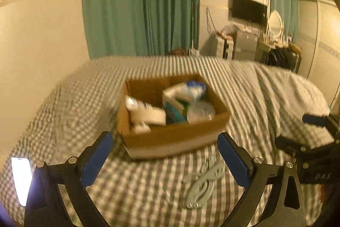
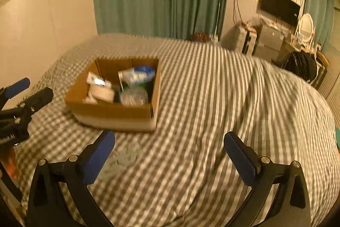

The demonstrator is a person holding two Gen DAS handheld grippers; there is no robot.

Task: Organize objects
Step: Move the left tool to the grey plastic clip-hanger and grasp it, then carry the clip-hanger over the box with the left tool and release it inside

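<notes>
The left gripper point(image 1: 164, 149) stands wide open with nothing between its blue-padded fingers, and the right gripper point(image 2: 169, 149) is likewise spread and empty. Just below the left gripper, on the grey-and-white checked bed cover point(image 1: 63, 116), lies a pale, flat, looped plastic object point(image 1: 204, 184); blur hides what it is. It lies on the near side of the open brown cardboard box point(image 1: 170, 135), close to the box's front wall, with its long axis running diagonally away from the box's near right corner. The box holds white bottles, a blue-capped pack and a clear bag. A lit white phone point(image 1: 21, 180) lies well to the left of the box. Judged from both views, the left gripper is nearer the loose object; the right gripper hangs to the right of the box over bare cover.
</notes>
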